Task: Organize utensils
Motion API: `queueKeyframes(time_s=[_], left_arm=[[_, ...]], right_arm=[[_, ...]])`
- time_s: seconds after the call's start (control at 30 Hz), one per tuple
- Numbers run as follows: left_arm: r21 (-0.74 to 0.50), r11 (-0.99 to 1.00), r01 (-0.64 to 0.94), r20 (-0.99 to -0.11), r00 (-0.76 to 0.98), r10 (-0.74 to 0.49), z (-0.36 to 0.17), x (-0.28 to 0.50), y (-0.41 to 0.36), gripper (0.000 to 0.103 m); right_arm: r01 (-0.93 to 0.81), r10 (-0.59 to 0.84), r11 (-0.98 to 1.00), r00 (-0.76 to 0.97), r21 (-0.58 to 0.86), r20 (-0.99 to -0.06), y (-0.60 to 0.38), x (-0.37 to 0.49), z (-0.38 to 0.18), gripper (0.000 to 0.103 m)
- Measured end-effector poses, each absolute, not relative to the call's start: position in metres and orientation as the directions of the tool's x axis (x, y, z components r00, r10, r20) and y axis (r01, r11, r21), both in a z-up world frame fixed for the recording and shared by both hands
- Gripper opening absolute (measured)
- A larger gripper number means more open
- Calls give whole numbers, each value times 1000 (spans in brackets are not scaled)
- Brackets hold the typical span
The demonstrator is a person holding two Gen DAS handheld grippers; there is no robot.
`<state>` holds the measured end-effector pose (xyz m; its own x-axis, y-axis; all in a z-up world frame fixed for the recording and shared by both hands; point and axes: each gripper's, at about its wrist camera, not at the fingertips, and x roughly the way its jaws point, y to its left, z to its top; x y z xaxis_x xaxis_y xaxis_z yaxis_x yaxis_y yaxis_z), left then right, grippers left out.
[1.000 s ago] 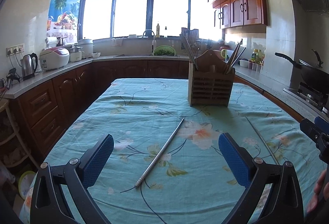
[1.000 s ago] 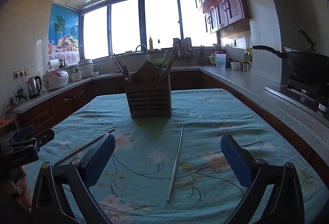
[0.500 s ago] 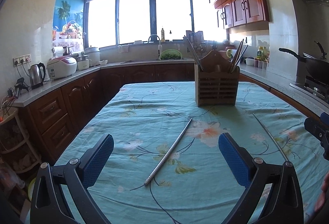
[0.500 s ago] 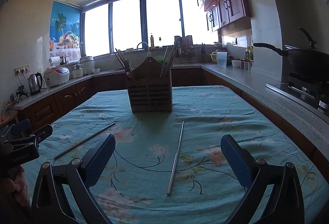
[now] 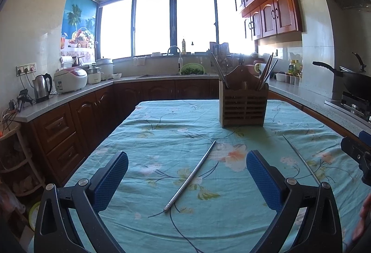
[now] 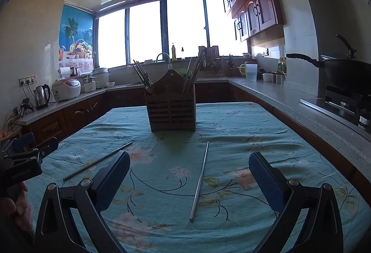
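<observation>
Two steel chopsticks lie on the teal floral tablecloth. One chopstick [image 5: 190, 174] lies between the open jaws of my left gripper [image 5: 186, 177]; it also shows in the right wrist view [image 6: 97, 161]. The other chopstick [image 6: 199, 180] lies between the open jaws of my right gripper [image 6: 189, 180]; it shows in the left wrist view [image 5: 301, 159]. Both grippers are empty and hover above the cloth. A wooden utensil holder [image 5: 243, 104] with several chopsticks stands at the table's far side, also in the right wrist view [image 6: 171, 111].
Dark wooden counters surround the table [image 5: 162, 132]. A kettle [image 5: 43, 88] and rice cooker [image 5: 69, 80] stand on the left counter. A wok [image 6: 343, 72] sits on the stove at the right. The left gripper's body [image 6: 20, 160] shows at the right view's left edge.
Both grippers have tilted or drawn back a little, so the holder and chopsticks sit lower in view. The chopsticks have not moved on the cloth. Jaws stay open.
</observation>
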<state>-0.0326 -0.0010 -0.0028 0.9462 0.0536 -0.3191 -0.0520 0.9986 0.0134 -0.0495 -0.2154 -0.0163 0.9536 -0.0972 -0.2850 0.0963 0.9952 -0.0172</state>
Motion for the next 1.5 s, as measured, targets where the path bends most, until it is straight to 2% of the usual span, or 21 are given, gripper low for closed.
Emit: queueKeyframes(time_s=[1.5], left_arm=[[18, 999, -40, -313, 949, 43, -5, -33, -8, 102]], right_arm=[[87, -84, 996, 963, 0, -255, -217, -53, -14, 103]])
